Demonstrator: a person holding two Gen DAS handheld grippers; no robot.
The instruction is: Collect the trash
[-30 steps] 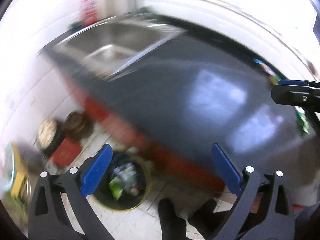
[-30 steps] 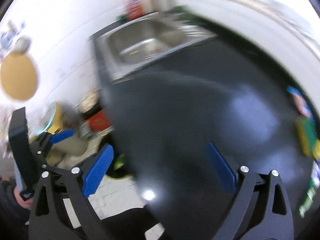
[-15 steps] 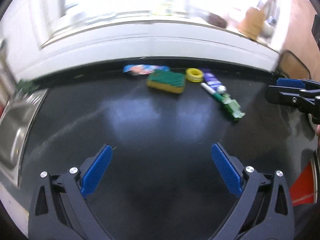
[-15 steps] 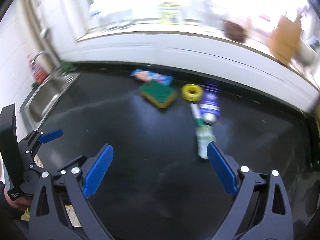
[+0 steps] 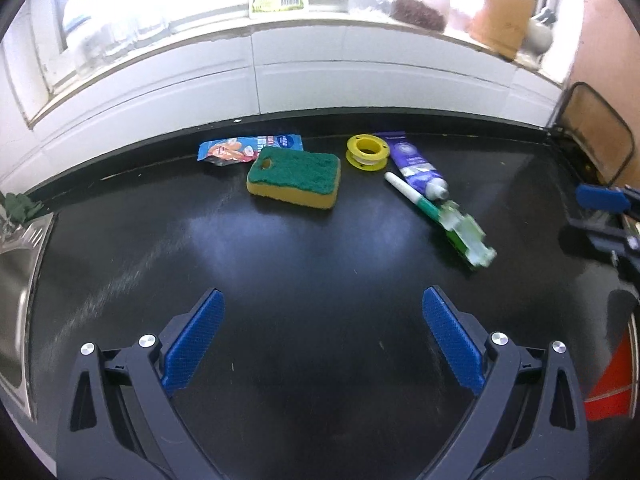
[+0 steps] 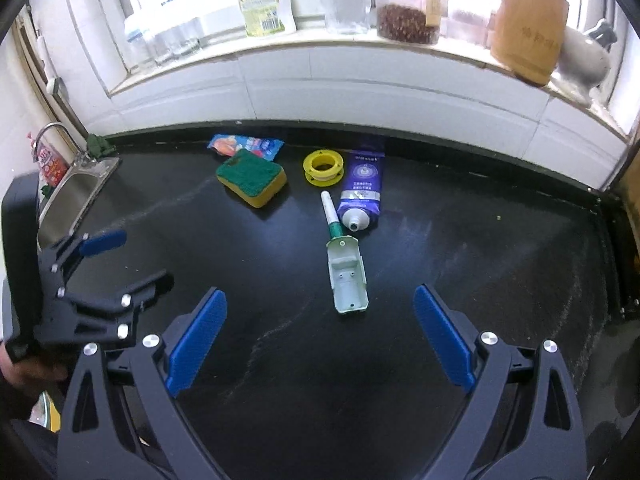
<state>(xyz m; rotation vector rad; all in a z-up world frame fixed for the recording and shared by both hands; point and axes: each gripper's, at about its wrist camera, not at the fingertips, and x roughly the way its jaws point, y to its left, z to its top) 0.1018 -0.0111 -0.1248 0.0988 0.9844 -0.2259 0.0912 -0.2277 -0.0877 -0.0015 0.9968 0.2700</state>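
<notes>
Where sink and floor bin blurred by a second ago, both grippers [image 5: 322, 344] [image 6: 320, 340] now over the countertop [image 5: 300, 264] litter, jaws wide apart, empty.

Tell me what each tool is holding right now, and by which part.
Nothing is held. The left tool and the right tool are both open and empty above the black countertop, short of the trash.

Purple tube [image 6: 362, 186]: small white print, illegible. Snack wrapper [image 6: 246, 146]: blue oval logo, unreadable. Windowsill bottle [image 6: 262, 10]: barcode label, digits unclear. Wooden holder [image 6: 530, 32]: faint characters, undecipherable.
</notes>
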